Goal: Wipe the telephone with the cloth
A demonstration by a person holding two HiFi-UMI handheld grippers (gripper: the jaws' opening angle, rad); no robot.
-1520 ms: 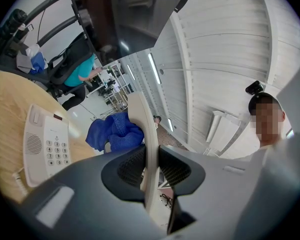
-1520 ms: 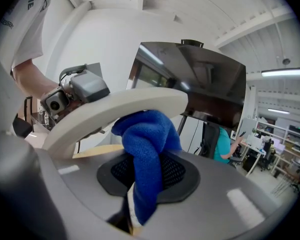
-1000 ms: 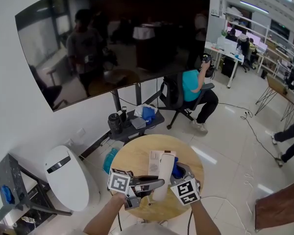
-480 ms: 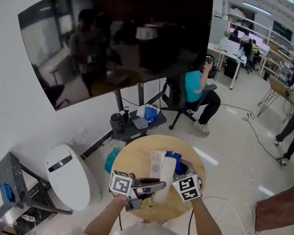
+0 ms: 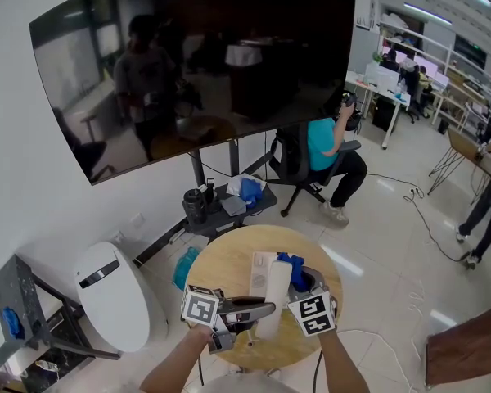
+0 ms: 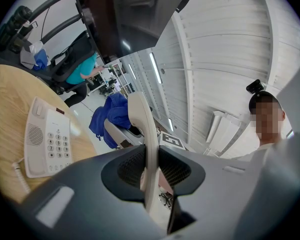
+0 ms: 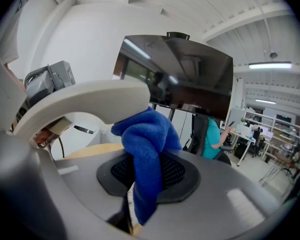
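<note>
Head view: left tool [image 5: 254, 309] holds the handset [image 5: 275, 293] over the base [image 5: 259, 268] on the bench [image 5: 221, 268]. Left gripper view: jaws clamp it. Right gripper view: right tool [image 7: 145, 176] pinches the cloth [image 7: 147, 139] at the handset — wiping seems under way; next, stroke along it.

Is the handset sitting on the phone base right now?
No, the left tongs grip the handset up in the air, while the base lies apart on the table.

White wall [image 5: 33, 187], large dark screen [image 5: 196, 64], glossy pale floor [image 5: 393, 236], desks [image 5: 375, 83] beyond
</note>
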